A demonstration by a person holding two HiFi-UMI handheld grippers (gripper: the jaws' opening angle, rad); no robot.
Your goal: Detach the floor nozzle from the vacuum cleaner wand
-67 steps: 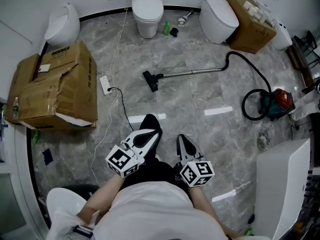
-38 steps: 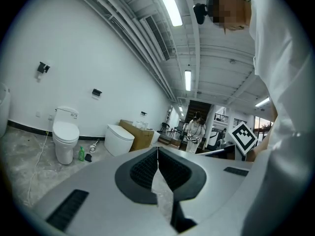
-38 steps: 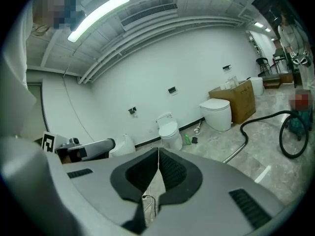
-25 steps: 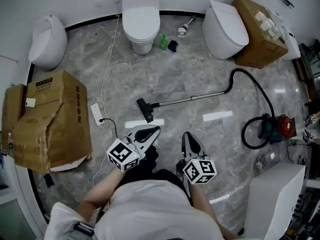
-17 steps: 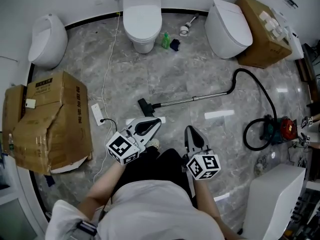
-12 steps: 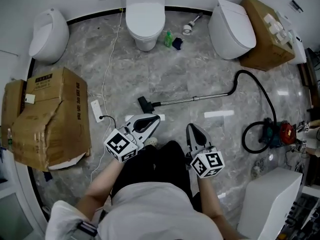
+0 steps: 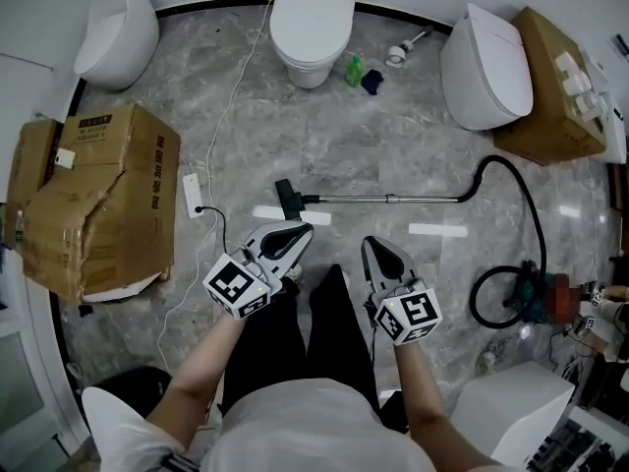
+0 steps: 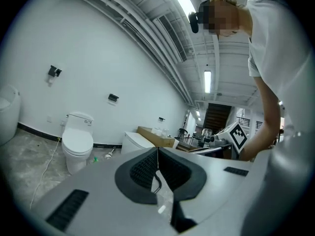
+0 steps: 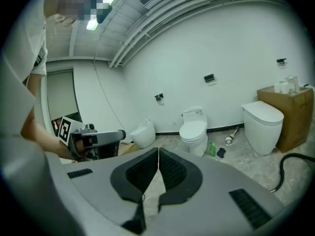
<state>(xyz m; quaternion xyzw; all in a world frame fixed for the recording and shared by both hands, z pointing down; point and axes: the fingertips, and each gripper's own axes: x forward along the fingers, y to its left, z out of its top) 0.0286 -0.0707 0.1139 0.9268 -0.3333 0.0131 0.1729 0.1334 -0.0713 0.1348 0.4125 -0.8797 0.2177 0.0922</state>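
Observation:
A black floor nozzle (image 7: 288, 198) lies on the grey marble floor, joined to a long metal wand (image 7: 388, 200) that runs right into a black hose (image 7: 518, 200). The hose curls down to the vacuum cleaner body (image 7: 550, 298) at the right edge. My left gripper (image 7: 299, 231) is shut with nothing in it, its tip just below the nozzle in the head view. Further right, the right gripper (image 7: 372, 247) is shut too and holds nothing, below the wand. In the left gripper view the left gripper (image 8: 158, 150) has its pads together; the right gripper (image 9: 158, 152) looks the same in its view.
A white toilet (image 7: 312, 23) stands at the back wall, with another toilet (image 7: 485, 55) to its right and a urinal (image 7: 118, 35) to its left. Torn cardboard boxes (image 7: 93, 200) sit at left, a power strip (image 7: 192, 195) with a white cable beside them. A green bottle (image 7: 354, 70) lies near the toilet.
The whole view has shifted forward: the nozzle and wand now lie closer to both grippers, and the wand looks level. Both grippers stayed shut.

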